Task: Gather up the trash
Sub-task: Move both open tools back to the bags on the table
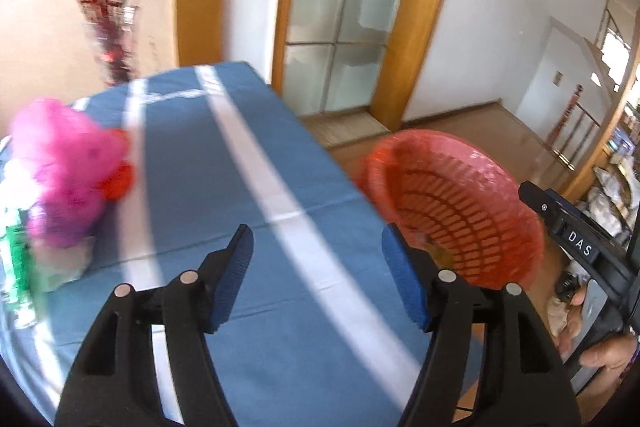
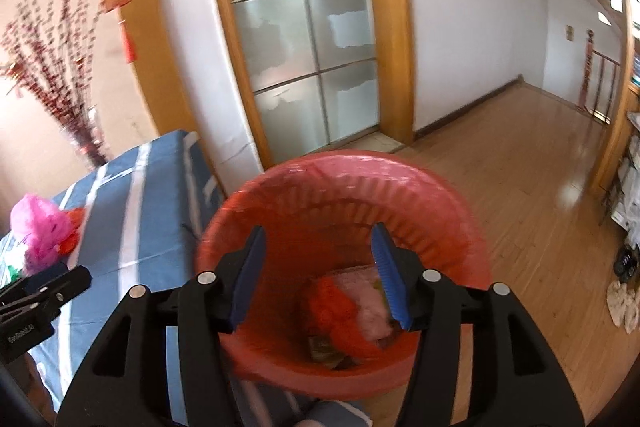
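1. Left tongs [image 1: 318, 263] spread wide, nothing in them, over the blue striped desk [image 1: 240, 187].
2. Right tongs [image 2: 318, 267] gaping too, empty, right above the red trash basket [image 2: 280, 187].
3. Basket just off the desk edge, on the floor [image 2: 520, 167], red and pink scraps [image 2: 344, 311] inside.
4. Pink bag [image 1: 64, 163] and green-labelled bottle [image 1: 18, 259] on the desk, far left, blurry.

A table [image 1: 224, 187] carries a blue cloth with white stripes; near its left edge lie a pink crumpled bag [image 1: 64, 167], a red piece [image 1: 118, 179] touching it, and a green-labelled clear bottle [image 1: 18, 263]; wooden floor [image 2: 520, 195] lies beyond.
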{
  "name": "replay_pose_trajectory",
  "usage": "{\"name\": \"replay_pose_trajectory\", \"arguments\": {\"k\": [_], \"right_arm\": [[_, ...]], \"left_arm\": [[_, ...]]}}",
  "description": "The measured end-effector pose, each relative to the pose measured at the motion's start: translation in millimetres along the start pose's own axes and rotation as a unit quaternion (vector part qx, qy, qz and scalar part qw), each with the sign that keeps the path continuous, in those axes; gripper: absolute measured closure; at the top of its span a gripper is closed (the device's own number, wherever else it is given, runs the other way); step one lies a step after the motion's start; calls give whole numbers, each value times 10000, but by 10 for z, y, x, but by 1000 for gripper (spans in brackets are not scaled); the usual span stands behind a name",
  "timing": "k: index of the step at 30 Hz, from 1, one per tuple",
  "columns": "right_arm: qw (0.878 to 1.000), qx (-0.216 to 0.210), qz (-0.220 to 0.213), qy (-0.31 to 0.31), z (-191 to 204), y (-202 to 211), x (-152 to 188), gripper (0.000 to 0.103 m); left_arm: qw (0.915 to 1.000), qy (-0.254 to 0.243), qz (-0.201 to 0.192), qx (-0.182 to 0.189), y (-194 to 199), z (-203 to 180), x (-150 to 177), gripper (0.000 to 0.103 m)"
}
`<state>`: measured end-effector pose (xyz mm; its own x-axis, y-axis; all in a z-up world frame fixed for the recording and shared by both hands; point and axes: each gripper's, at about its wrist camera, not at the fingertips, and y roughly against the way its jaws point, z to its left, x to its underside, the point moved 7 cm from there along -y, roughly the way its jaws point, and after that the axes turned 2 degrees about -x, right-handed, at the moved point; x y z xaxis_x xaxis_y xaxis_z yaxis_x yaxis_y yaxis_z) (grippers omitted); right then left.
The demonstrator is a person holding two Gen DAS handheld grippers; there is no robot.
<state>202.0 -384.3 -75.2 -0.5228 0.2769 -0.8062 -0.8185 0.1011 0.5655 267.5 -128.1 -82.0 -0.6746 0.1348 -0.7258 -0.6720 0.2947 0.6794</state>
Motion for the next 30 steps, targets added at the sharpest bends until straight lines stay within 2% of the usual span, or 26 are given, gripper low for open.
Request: {"name": "replay_pose_trajectory", "arguments": {"k": [9, 16, 21, 25, 30], "right_arm": [[9962, -664, 90, 553, 840, 8, 25, 44], [9846, -1443, 310, 934, 1667, -19, 121, 43], [9712, -2045, 565, 1086, 2336, -75, 231, 43], [9620, -2348, 749, 1178, 2797, -171, 294, 43], [9523, -2583, 905, 1353, 3307, -268, 382, 43]], "left_arm": [[9953, 453, -420, -750, 604, 884, 114, 35], [9813, 1039, -612, -1500, 1054, 1761, 314, 35], [9686, 1427, -559, -1959, 1155, 2363, 424, 35], [9592, 1668, -551, -2215, 1152, 2794, 429, 35], [9519, 1828, -489, -2410, 1070, 3160, 390, 35]]}}
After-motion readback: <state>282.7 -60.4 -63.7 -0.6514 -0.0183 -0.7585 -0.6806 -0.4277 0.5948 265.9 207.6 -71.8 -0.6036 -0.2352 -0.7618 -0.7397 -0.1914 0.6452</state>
